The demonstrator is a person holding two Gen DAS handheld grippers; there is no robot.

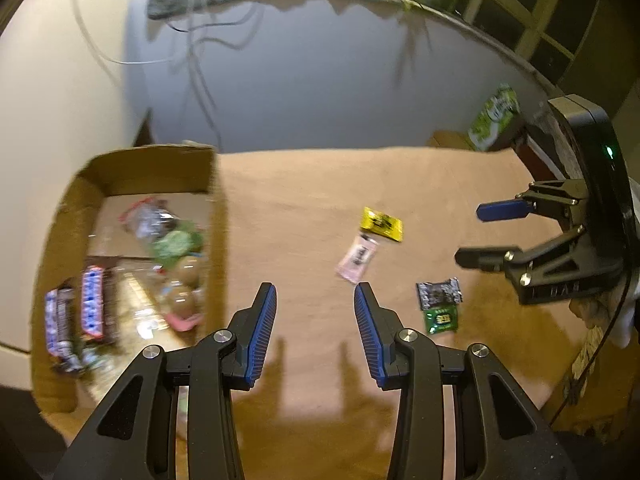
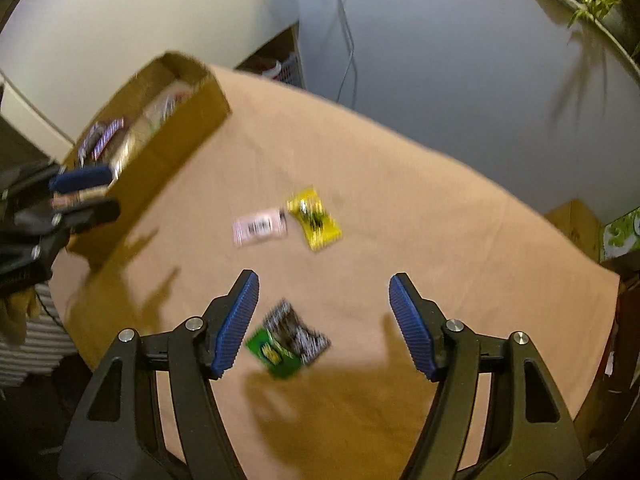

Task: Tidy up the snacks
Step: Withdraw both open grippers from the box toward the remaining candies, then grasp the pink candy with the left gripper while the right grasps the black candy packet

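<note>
Snacks: four small packets lie loose on the tabletop; others are already in the box.
Tabletop (image 1: pixel 304 200): covered with a tan cloth.
Box (image 1: pixel 216 208): open cardboard, at the tabletop's left edge; holds chocolate bars (image 1: pixel 94 300) and clear bags.
Left tool (image 1: pixel 315 300): jaws partly apart, nothing between them, above bare cloth beside the box.
Right tool (image 2: pixel 324 292): jaws wide, empty, over the black packet.
Yellow packet (image 2: pixel 316 220): touching the pink packet (image 2: pixel 260 226).
Black packet (image 2: pixel 298 330): overlapping the green packet (image 2: pixel 272 354).
</note>
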